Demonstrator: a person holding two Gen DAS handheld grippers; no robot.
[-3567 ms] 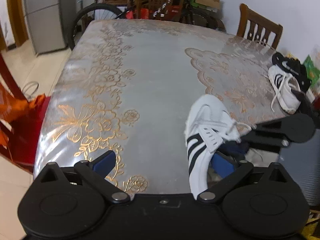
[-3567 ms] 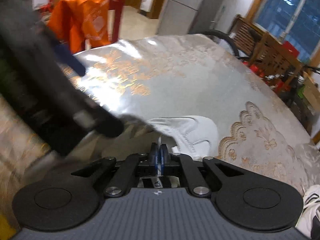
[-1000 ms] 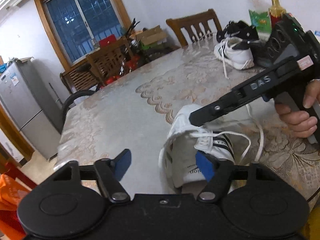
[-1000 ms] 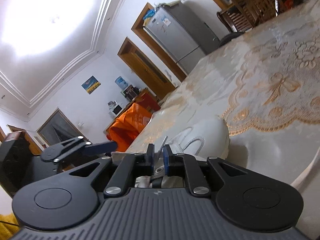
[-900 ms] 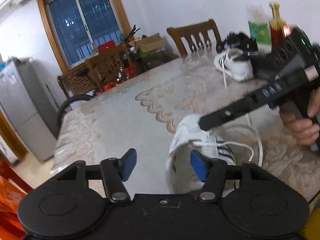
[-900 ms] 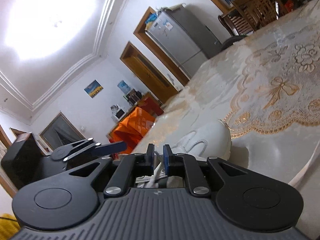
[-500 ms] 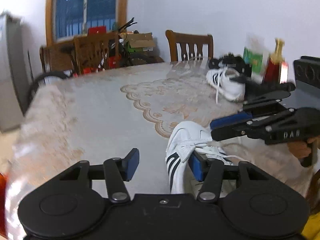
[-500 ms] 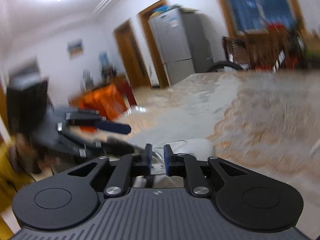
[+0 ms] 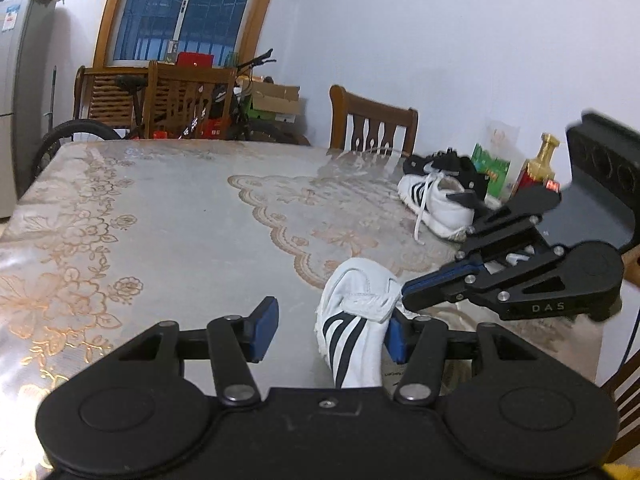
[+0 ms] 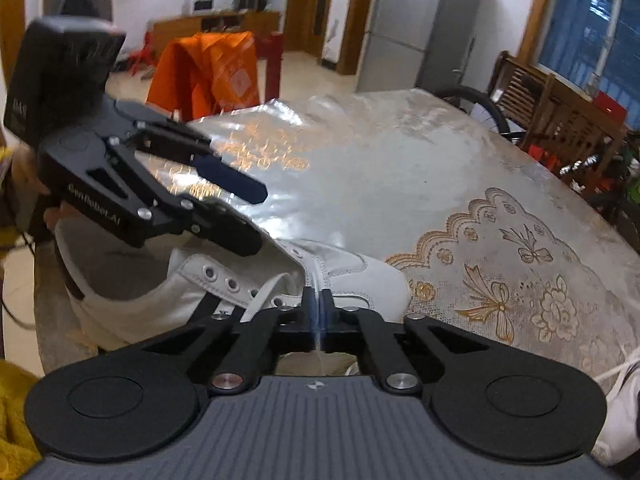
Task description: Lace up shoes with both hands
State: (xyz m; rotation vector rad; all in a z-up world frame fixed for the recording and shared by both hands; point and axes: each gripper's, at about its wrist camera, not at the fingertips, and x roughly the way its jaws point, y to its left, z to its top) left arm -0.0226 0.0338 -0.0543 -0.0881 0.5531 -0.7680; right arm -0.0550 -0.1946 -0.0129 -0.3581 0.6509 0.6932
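In the left wrist view, the left gripper (image 9: pixel 328 332) is seen with its blue fingers (image 9: pixel 264 330) held apart over the counter (image 9: pixel 180 220). The white shoe (image 9: pixel 352 320) with black stripes lies between them, at about one o'clock from the camera; its side stands just beside the right-hand finger, and whether that pad touches it cannot be told. No clamping is seen. The right gripper (image 9: pixel 406 294) reaches in from three o'clock, its tip meeting the shoe's tongue area. A second shoe (image 9: pixel 438 200) rests well apart, toward two o'clock, near a wooden chair (image 9: pixel 376 126).

In the right wrist view, the right gripper (image 10: pixel 318 308) is shown with its fingers brought together, having just been closing, and a thin white lace (image 10: pixel 318 334) is pinched between them. The white shoe (image 10: pixel 240 284) lies directly ahead at twelve o'clock on the counter (image 10: pixel 400 184), eyelets facing the camera. The left gripper (image 10: pixel 248 216) enters from ten o'clock, its fingers spread around the shoe's collar.
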